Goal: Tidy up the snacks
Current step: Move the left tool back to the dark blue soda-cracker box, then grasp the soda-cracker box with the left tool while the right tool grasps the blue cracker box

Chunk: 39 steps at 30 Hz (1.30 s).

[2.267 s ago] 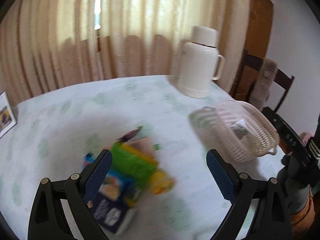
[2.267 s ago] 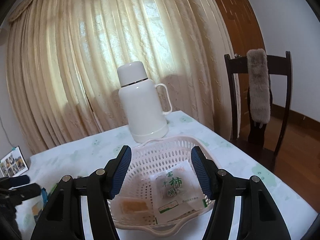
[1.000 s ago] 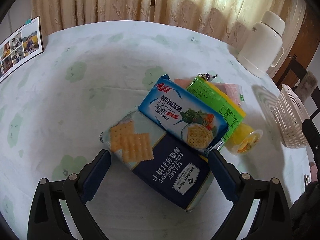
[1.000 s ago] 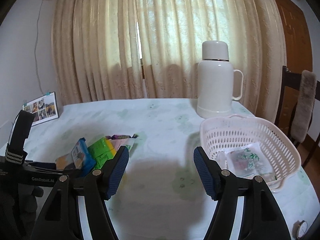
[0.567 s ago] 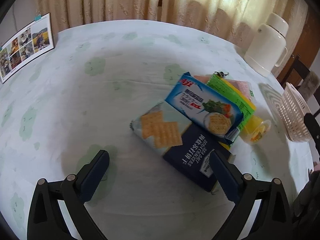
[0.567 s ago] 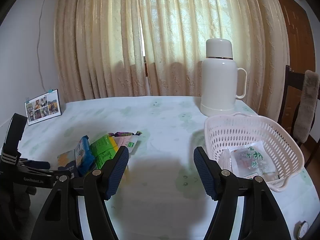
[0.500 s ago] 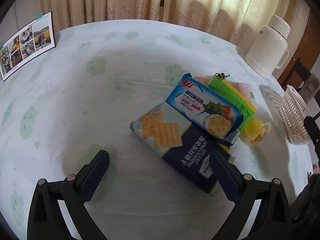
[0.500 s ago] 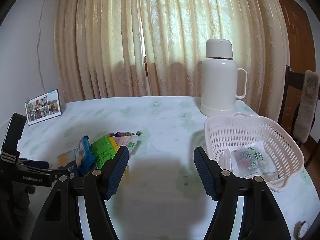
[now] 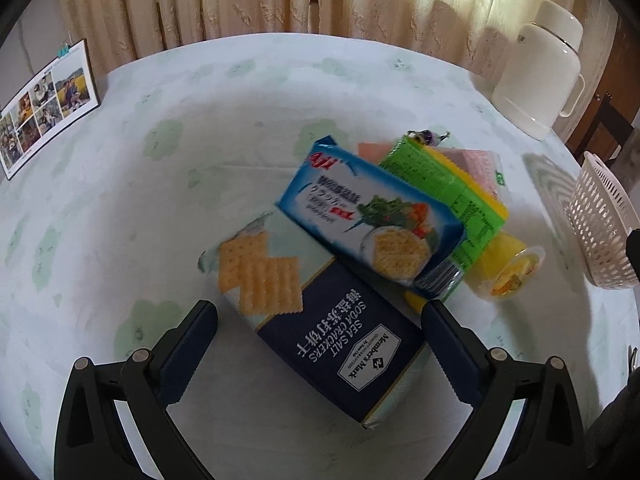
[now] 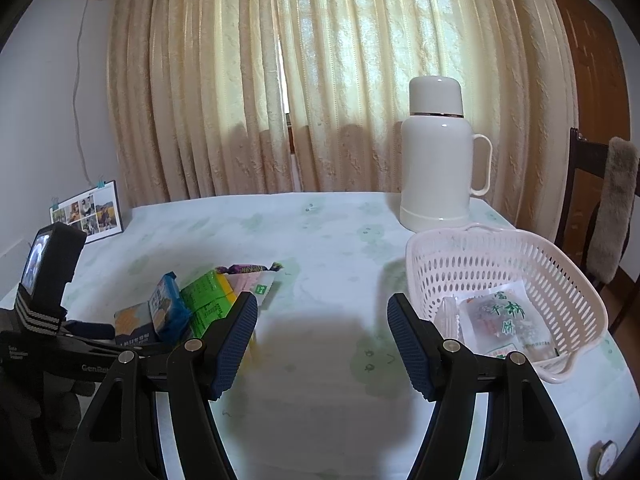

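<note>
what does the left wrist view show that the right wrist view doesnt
Only the left wrist view shows the printed top of the sea salt soda cracker pack, the yellow jelly cup, and the left hand-held gripper open over the pack, its jaws having just been opening, pads not pressing it.

Only the right wrist view shows the wrapped snacks lying inside the basket, the chair, and the right hand-held gripper, open and empty.

Both show the blue cracker pack, green box, thermos and photo frame.

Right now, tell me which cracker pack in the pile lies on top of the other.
The blue Aji cracker pack: it rests across the far end of the navy soda cracker box, which lies flat on the tablecloth.
</note>
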Available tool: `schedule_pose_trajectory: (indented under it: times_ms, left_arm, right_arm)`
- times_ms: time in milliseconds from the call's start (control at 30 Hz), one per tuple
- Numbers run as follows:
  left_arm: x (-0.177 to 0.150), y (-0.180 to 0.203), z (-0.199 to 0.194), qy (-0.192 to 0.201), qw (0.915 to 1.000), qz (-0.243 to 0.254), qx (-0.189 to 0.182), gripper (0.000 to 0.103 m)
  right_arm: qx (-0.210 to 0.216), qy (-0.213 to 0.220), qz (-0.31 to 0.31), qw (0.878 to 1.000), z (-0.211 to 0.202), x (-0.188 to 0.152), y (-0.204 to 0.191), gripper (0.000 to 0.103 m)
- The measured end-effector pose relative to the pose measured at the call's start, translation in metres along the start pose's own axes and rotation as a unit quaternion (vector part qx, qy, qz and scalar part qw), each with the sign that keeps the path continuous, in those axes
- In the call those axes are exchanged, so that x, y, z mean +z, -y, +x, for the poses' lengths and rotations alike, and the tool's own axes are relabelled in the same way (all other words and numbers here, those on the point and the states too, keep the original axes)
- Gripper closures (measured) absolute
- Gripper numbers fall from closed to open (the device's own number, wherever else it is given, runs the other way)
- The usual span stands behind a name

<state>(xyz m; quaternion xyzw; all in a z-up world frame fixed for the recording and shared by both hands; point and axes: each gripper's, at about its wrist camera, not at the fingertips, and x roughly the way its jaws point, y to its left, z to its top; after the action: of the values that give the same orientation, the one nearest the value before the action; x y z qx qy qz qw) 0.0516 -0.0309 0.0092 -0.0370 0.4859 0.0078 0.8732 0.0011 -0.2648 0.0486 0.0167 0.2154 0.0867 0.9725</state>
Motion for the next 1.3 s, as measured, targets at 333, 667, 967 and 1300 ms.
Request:
schedule_pose_trajectory:
  times_ms: [333,667,967,1300]
  left_arm:
    - [-0.017,-0.039,-0.016,-0.010,0.9997,-0.009,0.019,0.002]
    - [-0.006,-0.038,-0.007,-0.008,0.9994,-0.027,0.022,0.002]
    - [0.001,-0.042,-0.003,0.015,0.9983,-0.023,0.050,0.044]
    - [-0.002,-0.059,-0.017,0.043,0.9981,-0.035,0.028,0.057]
  right_arm:
    - [0.002,-0.003,0.000,1.000,0.000,-0.002,0.001,0.034]
    - [0.001,-0.005,0.004,1.000,0.001,-0.005,0.002,0.034]
    - [0.000,-0.008,0.004,1.000,0.002,-0.005,0.002,0.034]
    - [0.007,-0.030,-0.027,0.999,0.011,-0.004,-0.016,0.034]
